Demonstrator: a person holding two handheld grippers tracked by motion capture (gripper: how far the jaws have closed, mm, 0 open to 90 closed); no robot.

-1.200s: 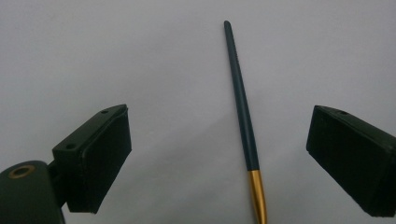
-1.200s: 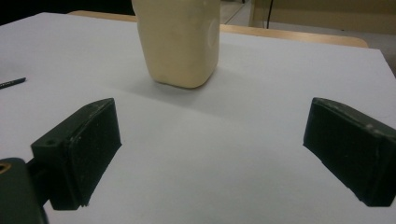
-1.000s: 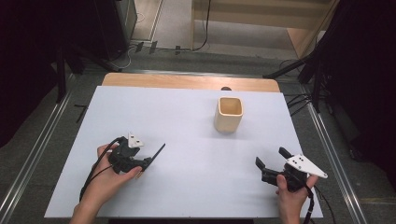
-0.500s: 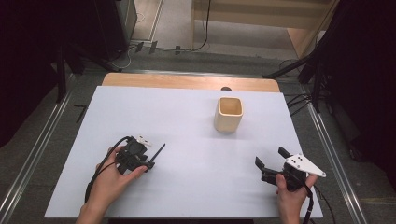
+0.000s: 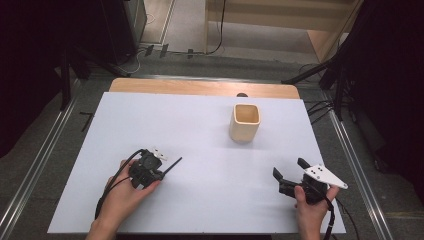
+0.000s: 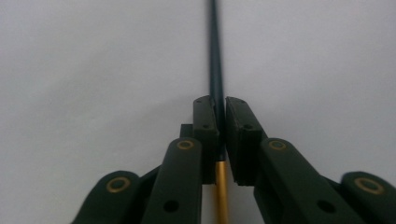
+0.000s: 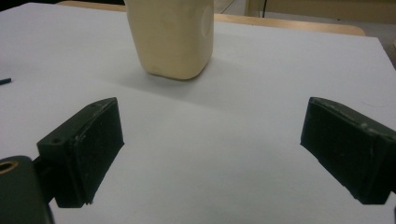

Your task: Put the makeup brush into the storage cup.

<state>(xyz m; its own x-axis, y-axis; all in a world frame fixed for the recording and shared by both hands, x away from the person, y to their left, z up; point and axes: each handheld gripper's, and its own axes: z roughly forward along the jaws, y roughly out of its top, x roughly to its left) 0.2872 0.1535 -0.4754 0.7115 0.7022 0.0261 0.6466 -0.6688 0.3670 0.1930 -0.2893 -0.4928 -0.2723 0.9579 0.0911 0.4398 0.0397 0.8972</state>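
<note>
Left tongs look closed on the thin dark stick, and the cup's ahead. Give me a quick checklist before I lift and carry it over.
1. Left tongs have just been closing, now shut on the thin dark stick with a gold end: ok.
2. Stick runs straight between the pads: ok.
3. Stick lifted off the white table sheet: cannot tell.
4. Cream square-mouthed cup upright, mouth open: ok.
5. Right tongs open, nothing held, short of the cup: ok.
</note>
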